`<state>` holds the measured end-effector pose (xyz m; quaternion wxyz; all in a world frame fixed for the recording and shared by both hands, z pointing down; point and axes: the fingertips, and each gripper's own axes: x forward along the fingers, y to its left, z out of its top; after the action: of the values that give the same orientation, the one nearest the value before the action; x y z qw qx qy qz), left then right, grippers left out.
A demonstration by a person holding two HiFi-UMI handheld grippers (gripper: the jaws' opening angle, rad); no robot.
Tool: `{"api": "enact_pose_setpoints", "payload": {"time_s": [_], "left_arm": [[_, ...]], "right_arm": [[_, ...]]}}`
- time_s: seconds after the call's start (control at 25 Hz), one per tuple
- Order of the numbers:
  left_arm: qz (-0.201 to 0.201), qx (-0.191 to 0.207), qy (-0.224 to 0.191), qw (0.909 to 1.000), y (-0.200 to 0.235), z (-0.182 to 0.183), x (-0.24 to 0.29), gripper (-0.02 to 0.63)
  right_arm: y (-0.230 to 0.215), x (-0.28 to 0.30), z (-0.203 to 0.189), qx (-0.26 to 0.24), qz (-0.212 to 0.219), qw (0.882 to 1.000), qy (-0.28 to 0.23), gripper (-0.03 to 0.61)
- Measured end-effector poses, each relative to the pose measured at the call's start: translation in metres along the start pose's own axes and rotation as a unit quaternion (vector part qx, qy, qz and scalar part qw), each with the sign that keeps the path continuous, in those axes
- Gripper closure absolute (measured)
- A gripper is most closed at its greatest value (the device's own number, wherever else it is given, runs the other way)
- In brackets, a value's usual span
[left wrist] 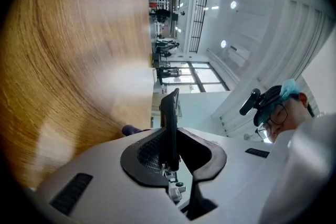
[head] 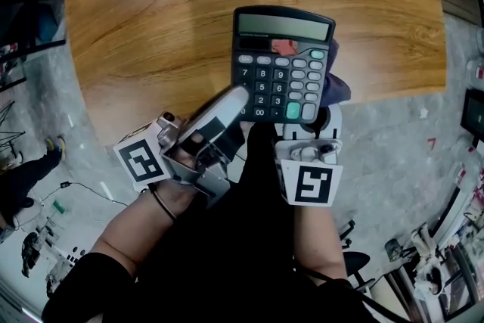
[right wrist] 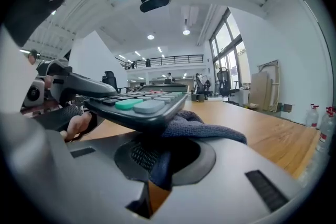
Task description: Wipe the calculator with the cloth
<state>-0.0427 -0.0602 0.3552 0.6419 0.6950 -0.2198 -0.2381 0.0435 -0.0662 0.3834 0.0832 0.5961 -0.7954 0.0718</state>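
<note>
A dark grey calculator (head: 280,64) with a red patch below its display is held keys-up over the wooden table (head: 189,11). My left gripper (head: 236,100) is shut on its lower left edge; in the left gripper view the calculator (left wrist: 169,118) stands edge-on between the jaws (left wrist: 170,152). My right gripper (head: 324,117) reaches under the calculator's lower right corner, its tips hidden. A dark purple cloth (head: 339,83) shows past the calculator's right side. In the right gripper view the cloth (right wrist: 205,131) is pinched in my right gripper (right wrist: 163,160) and lies against the underside of the calculator (right wrist: 142,105).
The table's near edge (head: 249,113) runs just under the calculator, with grey floor (head: 393,140) below it. A chair base (head: 355,261) stands at lower right. Bottles (right wrist: 321,123) sit at the table's far right. My left gripper (right wrist: 63,84) shows at the left of the right gripper view.
</note>
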Motion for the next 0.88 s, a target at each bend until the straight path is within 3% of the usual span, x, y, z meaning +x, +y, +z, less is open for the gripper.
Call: {"api": "enact_pose_setpoints", "payload": {"time_s": [0.4, 0.64, 0.88], "left_arm": [[0.004, -0.014, 0.013, 0.9998, 0.006, 0.0, -0.001, 0.546], [0.008, -0.013, 0.019, 0.9997, 0.005, -0.001, 0.0, 0.546], [0.007, -0.02, 0.019, 0.9996, 0.008, -0.001, 0.0, 0.546]], "right_arm": [[0.065, 0.012, -0.001, 0.009, 0.077, 0.997, -0.002, 0.541], [0.043, 0.009, -0.003, -0.001, 0.056, 0.998, 0.005, 0.541], [-0.009, 0.005, -0.011, -0.013, 0.003, 1.0, 0.009, 0.54]]}}
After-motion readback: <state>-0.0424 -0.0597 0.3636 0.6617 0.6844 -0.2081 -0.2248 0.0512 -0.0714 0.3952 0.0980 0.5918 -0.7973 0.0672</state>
